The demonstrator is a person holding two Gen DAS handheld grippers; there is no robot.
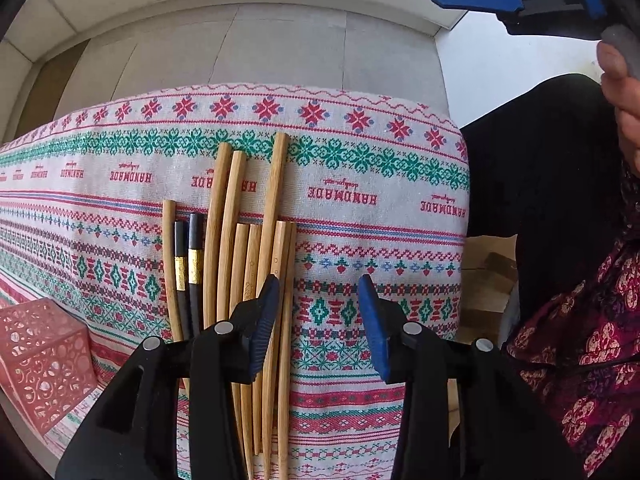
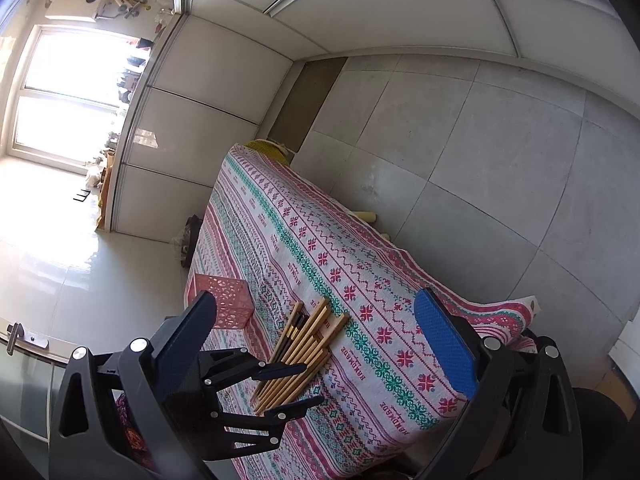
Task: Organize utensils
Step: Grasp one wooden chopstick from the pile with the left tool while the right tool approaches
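Observation:
Several bamboo chopsticks (image 1: 224,220) and two black chopsticks with gold bands (image 1: 192,264) lie side by side on the patterned tablecloth (image 1: 360,200). My left gripper (image 1: 320,320) points straight down over their near ends. It is open; its left finger (image 1: 266,316) hangs above the bamboo ones, and the rightmost stick lies just inside the gap, untouched. The right wrist view shows the same chopsticks (image 2: 308,340) with the left gripper (image 2: 300,386) above them. My right gripper (image 2: 316,340) is held back from the table, wide open, with nothing in it.
A pink perforated basket (image 1: 40,356) (image 2: 230,300) stands on the cloth left of the chopsticks. A person's hand (image 1: 616,80) and dark trousers (image 1: 540,180) are beyond the table's right edge, with a cardboard box (image 1: 488,276) on the floor.

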